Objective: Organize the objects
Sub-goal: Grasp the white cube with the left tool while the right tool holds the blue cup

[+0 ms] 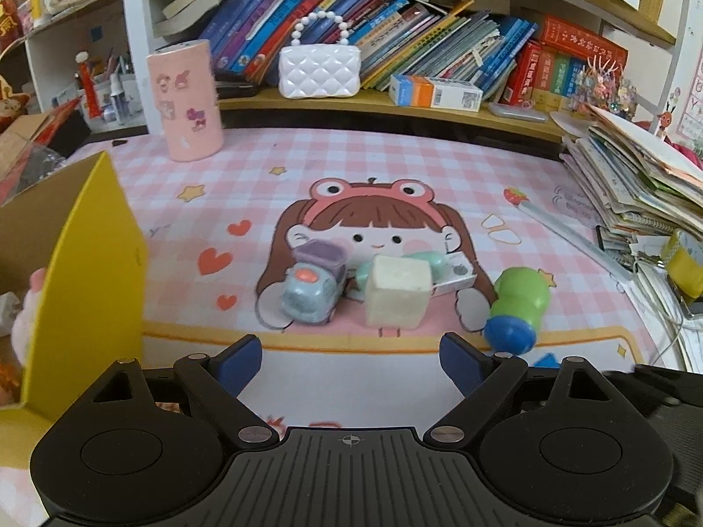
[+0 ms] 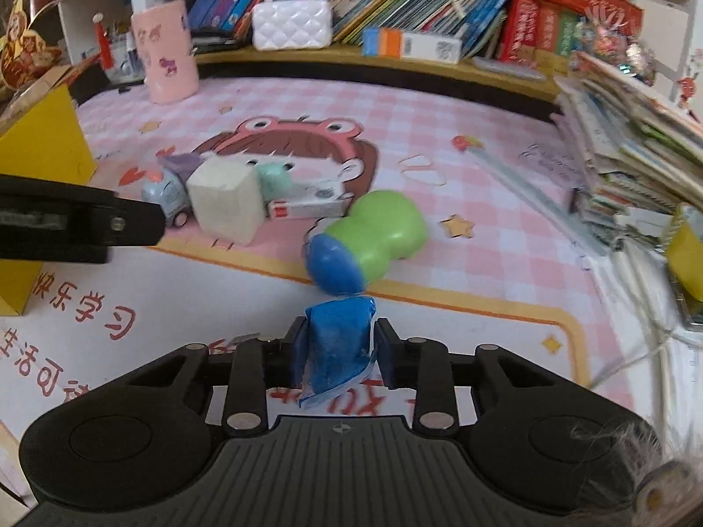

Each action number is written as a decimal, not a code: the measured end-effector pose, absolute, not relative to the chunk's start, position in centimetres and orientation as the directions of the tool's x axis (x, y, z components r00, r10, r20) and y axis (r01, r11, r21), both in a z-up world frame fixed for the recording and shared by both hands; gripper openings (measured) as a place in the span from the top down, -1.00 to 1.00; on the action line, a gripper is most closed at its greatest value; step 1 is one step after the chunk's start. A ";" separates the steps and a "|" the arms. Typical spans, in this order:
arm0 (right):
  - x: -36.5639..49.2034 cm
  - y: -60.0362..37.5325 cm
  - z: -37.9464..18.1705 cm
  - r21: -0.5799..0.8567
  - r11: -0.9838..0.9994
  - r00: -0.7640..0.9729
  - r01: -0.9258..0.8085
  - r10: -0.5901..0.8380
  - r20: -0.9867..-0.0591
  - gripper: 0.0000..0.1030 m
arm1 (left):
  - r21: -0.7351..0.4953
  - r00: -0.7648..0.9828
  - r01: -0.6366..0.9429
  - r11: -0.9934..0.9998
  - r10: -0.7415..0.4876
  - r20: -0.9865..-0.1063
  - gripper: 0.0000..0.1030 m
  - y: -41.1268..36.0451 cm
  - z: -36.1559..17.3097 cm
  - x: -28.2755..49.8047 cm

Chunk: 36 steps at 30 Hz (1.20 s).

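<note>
Here the right gripper (image 2: 337, 344) is clenched on a blue packet (image 2: 336, 347) above the mat's near edge — the yellow box (image 1: 94, 272) stands well left. The left gripper (image 1: 350, 362) is spread and empty, facing the cream cube (image 1: 397, 294) — carry the packet high over the toys.

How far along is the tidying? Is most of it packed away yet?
Early, it seems. Something pink, maybe a plush toy, already sits in the yellow box. The right gripper is shut on a blue packet; the left gripper is open and empty. Still on the mat: toy car, cream cube, green-and-blue toy, small carton.
</note>
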State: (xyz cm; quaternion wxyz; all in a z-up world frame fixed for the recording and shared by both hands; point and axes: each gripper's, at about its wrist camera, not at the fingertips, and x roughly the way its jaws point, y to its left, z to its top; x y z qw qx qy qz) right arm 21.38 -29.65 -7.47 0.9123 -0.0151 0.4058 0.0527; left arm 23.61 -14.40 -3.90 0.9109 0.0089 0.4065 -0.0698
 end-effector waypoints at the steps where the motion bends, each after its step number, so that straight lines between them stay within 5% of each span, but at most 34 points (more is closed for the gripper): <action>1: 21.1 -30.0 -7.2 0.015 0.995 0.670 -0.101 0.079 -0.738 0.43 | -0.043 0.661 0.140 0.989 -0.125 -0.740 -0.69 -14.7 -4.0 23.9; 3: 20.7 -30.7 -6.5 0.014 0.996 0.679 -0.084 0.068 -0.731 0.43 | -0.037 0.658 0.151 0.988 -0.129 -0.742 -0.50 -15.5 -4.4 24.5; 11: 19.7 -32.5 -5.2 0.016 0.999 0.706 -0.038 0.039 -0.707 0.44 | 0.010 0.653 0.181 0.983 -0.112 -0.749 -0.30 -17.8 -6.2 26.7; 23: 19.2 -33.8 -5.2 0.012 1.000 0.696 -0.004 0.011 -0.718 0.44 | 0.050 0.654 0.167 0.985 -0.072 -0.753 -0.17 -19.6 -7.8 29.2; 30: 19.0 -33.8 -5.1 0.011 1.000 0.693 0.000 0.008 -0.721 0.44 | 0.070 0.648 0.172 0.983 -0.060 -0.759 0.27 -19.8 -8.1 29.4; 36: 18.8 -33.2 -5.1 0.019 1.000 0.688 -0.011 0.021 -0.725 0.44 | -0.002 0.658 0.186 0.983 -0.126 -0.742 0.30 -18.2 -5.8 27.2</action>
